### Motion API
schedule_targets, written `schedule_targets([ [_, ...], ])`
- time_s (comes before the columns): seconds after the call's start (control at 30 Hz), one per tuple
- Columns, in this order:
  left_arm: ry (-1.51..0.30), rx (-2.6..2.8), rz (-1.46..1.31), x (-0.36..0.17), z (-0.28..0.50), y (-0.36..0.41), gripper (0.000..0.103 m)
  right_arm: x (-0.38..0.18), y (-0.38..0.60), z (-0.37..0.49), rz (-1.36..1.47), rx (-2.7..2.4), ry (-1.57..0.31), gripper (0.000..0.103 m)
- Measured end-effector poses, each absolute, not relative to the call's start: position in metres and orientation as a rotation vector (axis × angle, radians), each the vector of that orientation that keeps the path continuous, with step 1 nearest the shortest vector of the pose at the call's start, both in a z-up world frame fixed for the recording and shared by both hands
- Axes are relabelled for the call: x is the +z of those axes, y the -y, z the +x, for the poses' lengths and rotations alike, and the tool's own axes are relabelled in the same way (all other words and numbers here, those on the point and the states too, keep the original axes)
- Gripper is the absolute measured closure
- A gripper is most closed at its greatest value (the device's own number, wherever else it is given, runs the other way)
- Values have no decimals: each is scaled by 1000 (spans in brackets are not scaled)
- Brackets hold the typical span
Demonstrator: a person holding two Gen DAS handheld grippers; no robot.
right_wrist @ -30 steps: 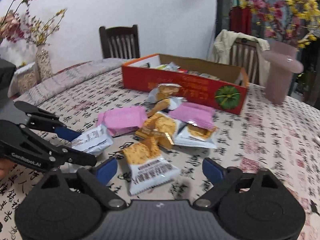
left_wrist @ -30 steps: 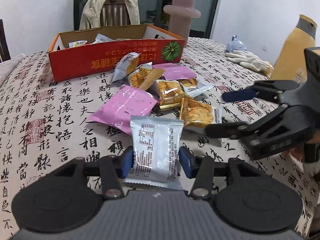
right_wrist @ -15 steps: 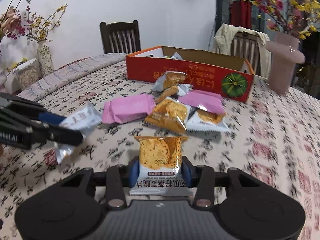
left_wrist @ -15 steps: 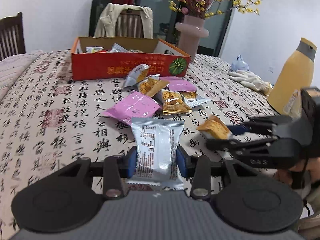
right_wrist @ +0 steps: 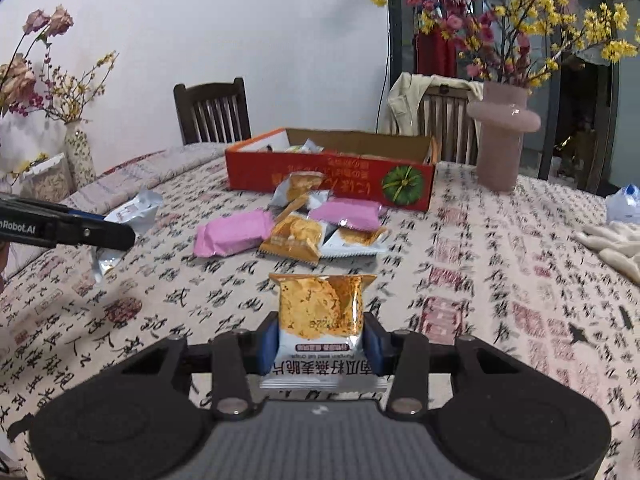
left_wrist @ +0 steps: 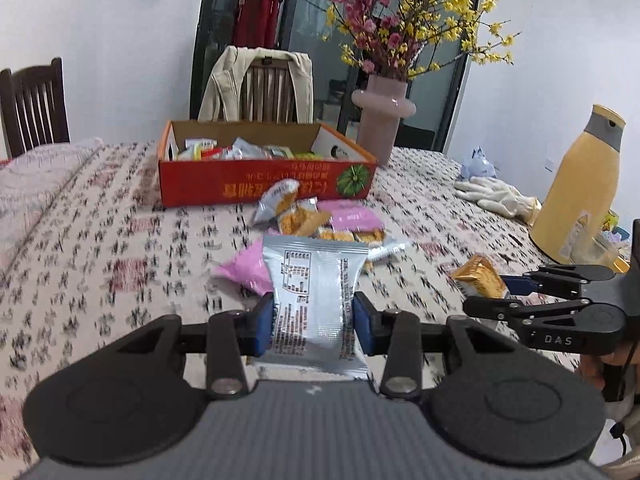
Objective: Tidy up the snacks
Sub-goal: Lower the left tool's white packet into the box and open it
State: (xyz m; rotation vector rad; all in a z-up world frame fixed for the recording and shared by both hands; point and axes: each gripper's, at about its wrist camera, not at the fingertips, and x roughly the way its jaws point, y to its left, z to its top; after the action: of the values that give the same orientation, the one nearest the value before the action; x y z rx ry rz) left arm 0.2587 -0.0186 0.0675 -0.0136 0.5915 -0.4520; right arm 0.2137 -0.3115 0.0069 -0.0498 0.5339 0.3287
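Note:
My left gripper [left_wrist: 314, 322] is shut on a silver snack packet [left_wrist: 316, 288], lifted off the table; the right wrist view shows that same packet [right_wrist: 132, 212] at far left. An orange snack packet [right_wrist: 322, 308] sits pinched between the blue pads of my right gripper [right_wrist: 320, 340], also raised; in the left wrist view this packet [left_wrist: 480, 280] shows at right. An open red cardboard box [left_wrist: 264, 184] [right_wrist: 332, 178] with several snacks inside stands beyond. In front of it lies a pile of pink, orange and silver packets [right_wrist: 296, 228] [left_wrist: 320, 220].
A pink vase of flowers [right_wrist: 502, 136] stands right of the box. A yellow thermos [left_wrist: 580, 188] and white gloves [left_wrist: 496, 196] lie at the right. Chairs [right_wrist: 212, 110] ring the far side of the table, whose cloth [right_wrist: 480, 280] bears calligraphy. Another vase [right_wrist: 78, 152] is far left.
My right gripper closed on the orange packet and lifted it. My left gripper tightened on the silver packet and rose with it, so the box now appears farther and lower.

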Motion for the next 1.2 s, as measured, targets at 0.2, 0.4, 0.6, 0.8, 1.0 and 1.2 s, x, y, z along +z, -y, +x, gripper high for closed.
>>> schedule_targets([
  [0.2, -534, -437, 9, 101, 310, 25, 62, 35, 319, 239, -76, 323, -466, 61],
  [0.4, -494, -445, -1, 132, 397, 45, 62, 72, 322, 297, -101, 282, -408, 61],
  [0.6, -595, -425, -148, 124, 504, 64, 62, 99, 330, 391, -30, 292, -380, 61],
  [0.8, -710, -366, -154, 77, 589, 91, 62, 90, 333, 525, 105, 270, -472, 61],
  [1.0, -808, -338, -123, 45, 627, 94, 59, 53, 329, 632, 169, 234, -646, 61],
  [1.2, -789, -382, -107, 48, 617, 94, 42, 40, 313, 672, 111, 172, -655, 38],
])
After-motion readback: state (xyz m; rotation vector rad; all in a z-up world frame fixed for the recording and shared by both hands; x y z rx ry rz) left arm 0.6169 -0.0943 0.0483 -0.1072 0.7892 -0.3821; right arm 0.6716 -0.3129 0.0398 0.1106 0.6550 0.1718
